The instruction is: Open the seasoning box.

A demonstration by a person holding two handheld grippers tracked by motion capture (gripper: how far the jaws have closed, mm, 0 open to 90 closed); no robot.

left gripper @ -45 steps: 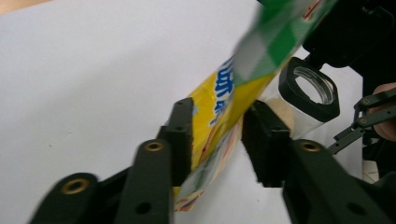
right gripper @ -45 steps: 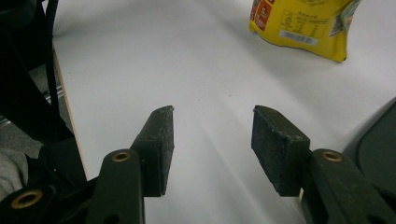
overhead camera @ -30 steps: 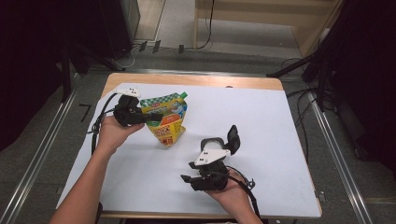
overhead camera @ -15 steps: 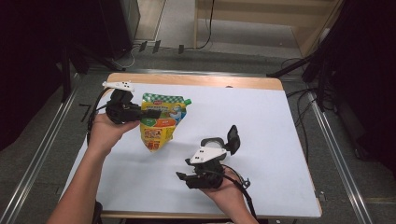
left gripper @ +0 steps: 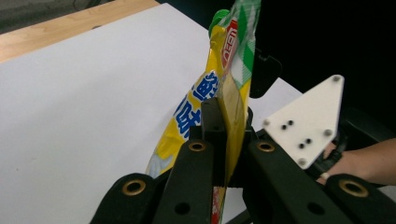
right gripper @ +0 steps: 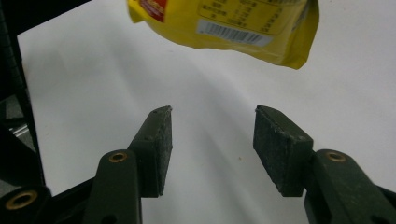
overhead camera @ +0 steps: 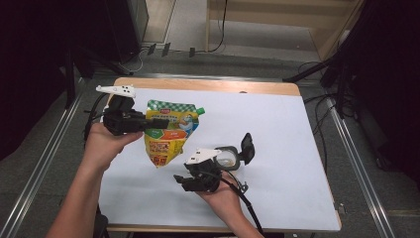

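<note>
Pouch (overhead camera: 171, 134) handling is the work in hand, and the yellow and green spouted refill pouch is hanging left of centre in the high view, clear of the white sheet (overhead camera: 277, 124) that is covering the table. At the far left of that frame the left gripper (overhead camera: 157, 121) is reaching in level from the left edge, with its jaws clamped tight on the pouch's upper side seam; in the left gripper view the two black jaws are pinching the thin film (left gripper: 229, 107) edge-on, with the green cap peeking out at the top centre. Moving right, the right gripper (overhead camera: 181, 181) is sitting low at centre bottom of the high view, its jaws standing apart and gripping nothing. In the right gripper view the pads (right gripper: 156, 144) are gaping below the pouch's bottom corner (right gripper: 224, 28), which is hanging in the upper half of the frame, apart from them. Just right of it in the high view, a round flip-lid container (overhead camera: 229, 156) is lying open on the sheet.

Risk, as I judge it: the single pinch on slick film is letting the heavy pouch swing, so it could be slipping free or twisting away as the right jaws are closing, leaving them catching only a corner.
</note>
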